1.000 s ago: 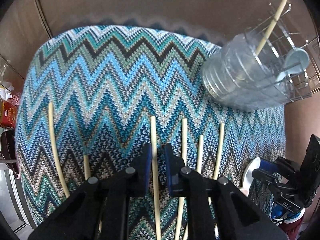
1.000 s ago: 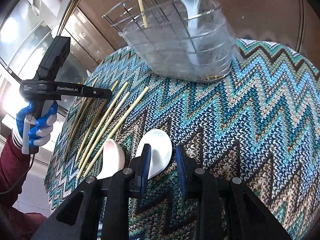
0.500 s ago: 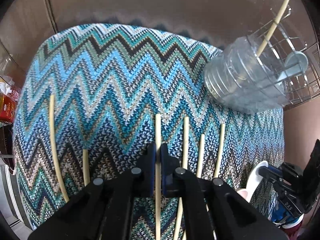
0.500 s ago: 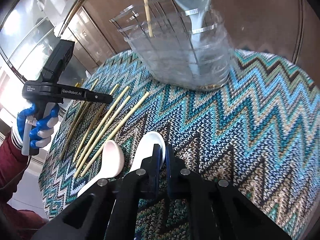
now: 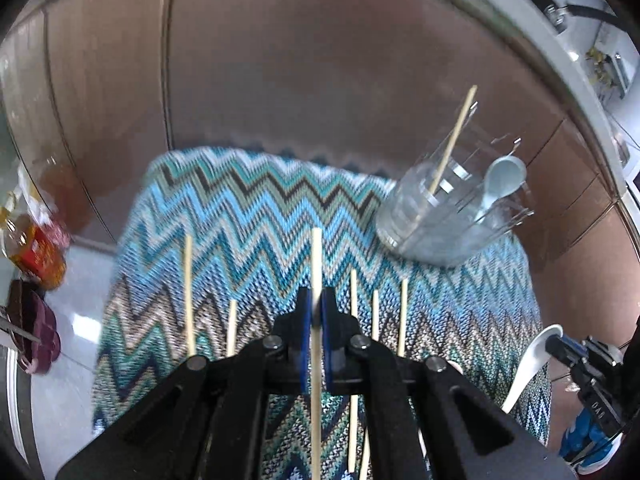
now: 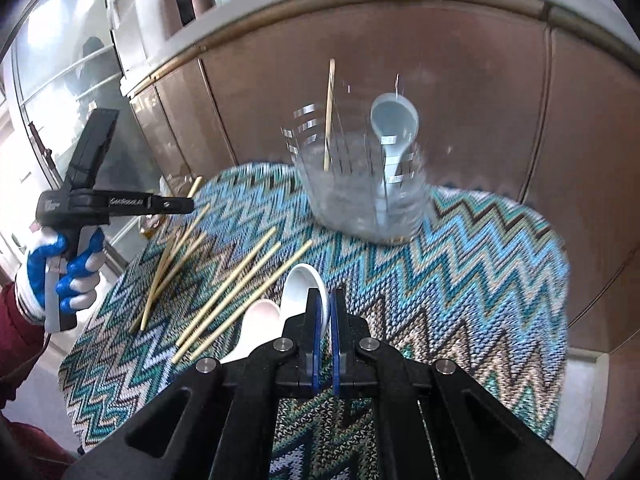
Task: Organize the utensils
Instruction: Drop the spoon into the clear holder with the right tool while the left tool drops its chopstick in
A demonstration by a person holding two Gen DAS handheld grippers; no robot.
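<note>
My left gripper (image 5: 315, 312) is shut on a bamboo chopstick (image 5: 316, 256) and holds it lifted above the zigzag cloth (image 5: 248, 216). Several more chopsticks (image 5: 188, 288) lie on the cloth below it. My right gripper (image 6: 324, 316) is shut on a white ceramic spoon (image 6: 300, 284), raised off the cloth; it also shows in the left wrist view (image 5: 532, 364). A second, pinkish spoon (image 6: 260, 320) lies beside loose chopsticks (image 6: 236, 288). The clear utensil holder (image 6: 360, 188) at the far side holds one chopstick (image 6: 329, 116) and a pale blue spoon (image 6: 394, 124).
The cloth-covered round table (image 6: 500, 264) stands against a brown panelled wall (image 6: 480, 100). The left gripper in a blue-gloved hand (image 6: 68, 264) hovers over the table's left side. Bottles and shoes (image 5: 32, 280) sit on the floor left of the table.
Both grippers closed, the left on a chopstick, the right on the white spoon, and both lifted up and back from the cloth, so the holder looks farther away.
</note>
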